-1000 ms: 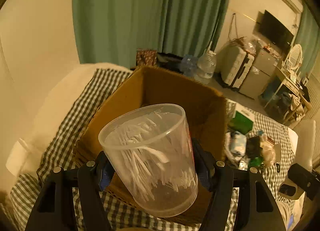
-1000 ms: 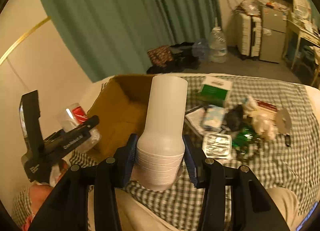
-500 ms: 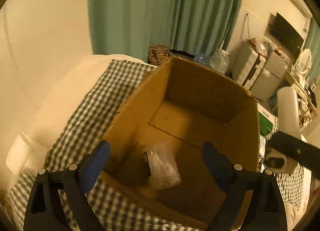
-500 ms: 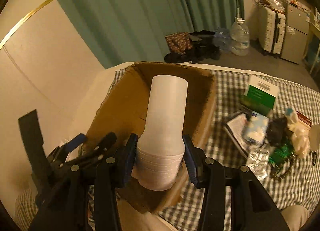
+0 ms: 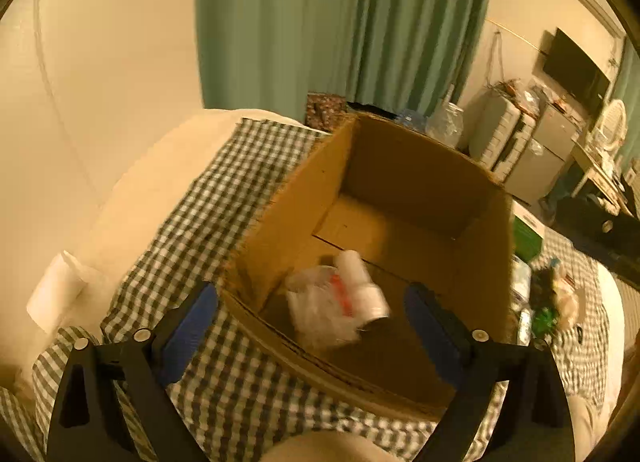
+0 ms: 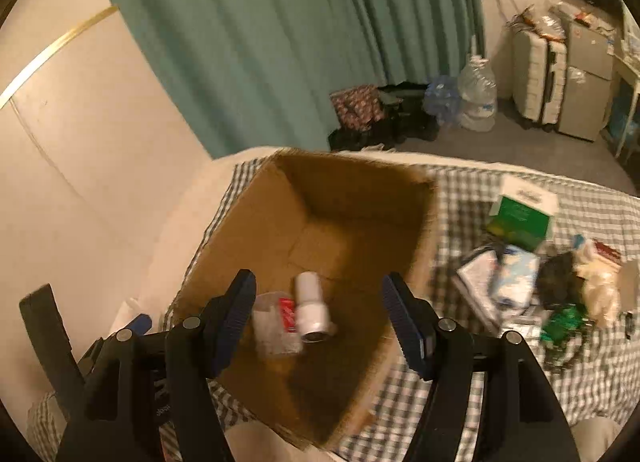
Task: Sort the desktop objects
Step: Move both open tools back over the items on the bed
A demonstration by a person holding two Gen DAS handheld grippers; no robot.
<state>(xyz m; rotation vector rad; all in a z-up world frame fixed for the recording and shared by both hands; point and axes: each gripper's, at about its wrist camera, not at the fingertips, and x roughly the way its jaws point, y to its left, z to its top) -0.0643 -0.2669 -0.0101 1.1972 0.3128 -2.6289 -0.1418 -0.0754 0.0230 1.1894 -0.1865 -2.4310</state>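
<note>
An open cardboard box (image 5: 404, 170) stands on a checked cloth. On its floor lie a clear plastic cup (image 5: 320, 310) of white sticks with a red label, and a stack of white cups (image 5: 362, 286) on its side next to it. My left gripper (image 5: 312, 294) hangs over the box's near edge with its jaws opening wide and nothing between them. In the right wrist view my right gripper (image 6: 319, 282) is above the box (image 6: 248, 230), jaws opening and empty. The white stack (image 6: 312, 310) and the clear cup (image 6: 276, 322) lie below it.
To the right of the box the cloth holds a green and white carton (image 6: 520, 214), packets (image 6: 516, 274) and other small clutter. A white roll (image 5: 56, 294) lies at the left. Suitcases (image 6: 540, 74) and water bottles (image 6: 476, 102) stand on the floor behind.
The left gripper opened and let the clear cup fall into the box. The right gripper moved over the box, opened and dropped the white cup stack beside it.
</note>
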